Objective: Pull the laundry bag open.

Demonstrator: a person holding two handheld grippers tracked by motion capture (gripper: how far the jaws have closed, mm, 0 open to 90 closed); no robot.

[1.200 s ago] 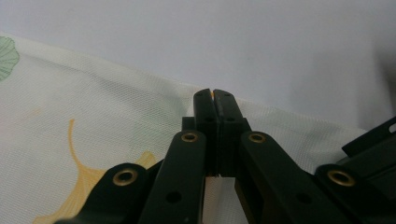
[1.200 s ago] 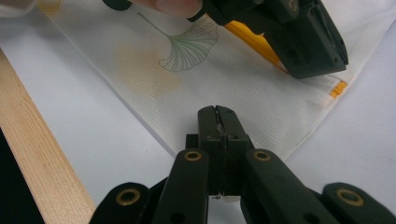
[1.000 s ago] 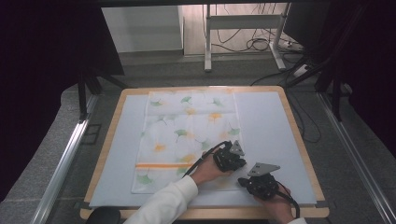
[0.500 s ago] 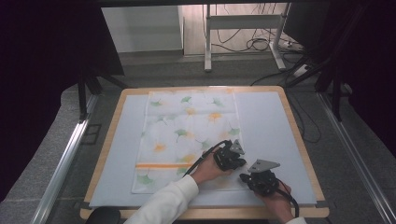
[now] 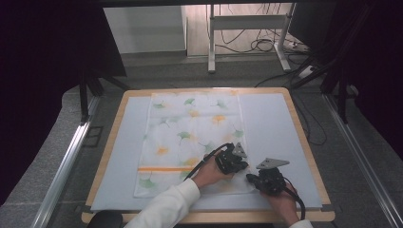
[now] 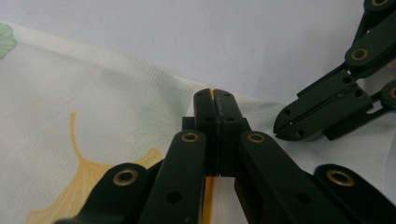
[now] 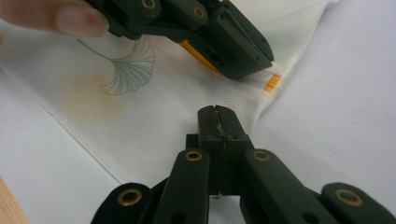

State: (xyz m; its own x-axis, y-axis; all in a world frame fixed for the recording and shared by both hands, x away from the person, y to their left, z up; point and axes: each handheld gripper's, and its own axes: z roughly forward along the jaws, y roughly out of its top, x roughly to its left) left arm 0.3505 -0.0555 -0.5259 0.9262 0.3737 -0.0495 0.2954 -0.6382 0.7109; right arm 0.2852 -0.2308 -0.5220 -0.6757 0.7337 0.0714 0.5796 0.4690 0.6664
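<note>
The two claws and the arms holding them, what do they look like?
Both the left claw and the right claw are black, built from flat linked bars joined by brass-coloured rivets, ending in two slim black jaws. Each carries a grey three-cornered plate on top and trails a black cable. The left arm wears a white long sleeve; a white cuff edge shows at the right wrist.

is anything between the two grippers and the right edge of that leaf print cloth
Nothing visible. The left gripper has its shut jaws at the right edge of the cloth, near the orange stripe. The right gripper sits shut over the same edge, closer to the near corner. Only bare white mat lies beside them.
</note>
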